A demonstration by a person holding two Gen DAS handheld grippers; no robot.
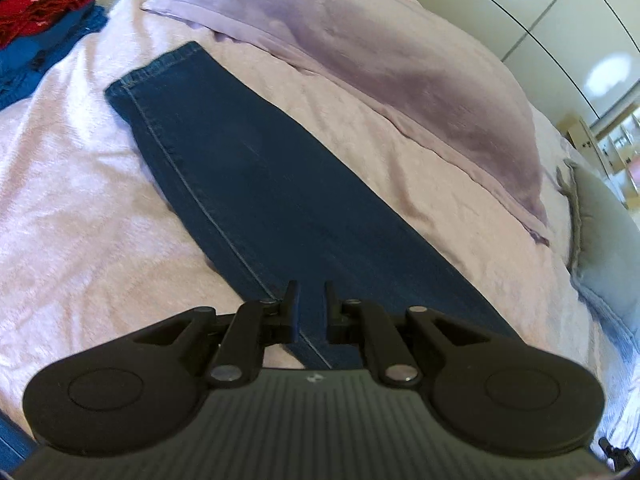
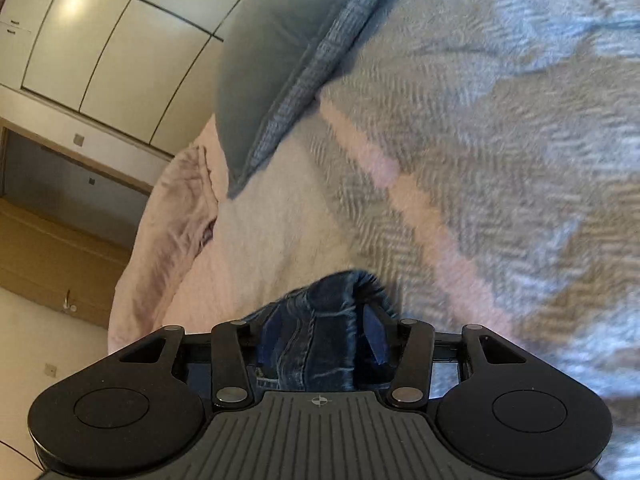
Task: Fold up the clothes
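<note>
Jeans (image 1: 256, 184) lie flat on the bed (image 1: 80, 200) in the left wrist view, long axis running straight ahead from the left tool (image 1: 311, 304) toward the far hem; its jaws stand slightly parted over the denim, gripping nothing visible; in the right wrist view, the right tool (image 2: 320, 344) is clenched on a bunched end of the jeans (image 2: 320, 320), so it is nearer for carrying the fold along that axis.

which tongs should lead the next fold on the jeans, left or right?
Right. The right tongs already clamp a bunched end of the jeans; the left tongs sit over the leg with a gap between the fingers, so probably gripping nothing.
</note>
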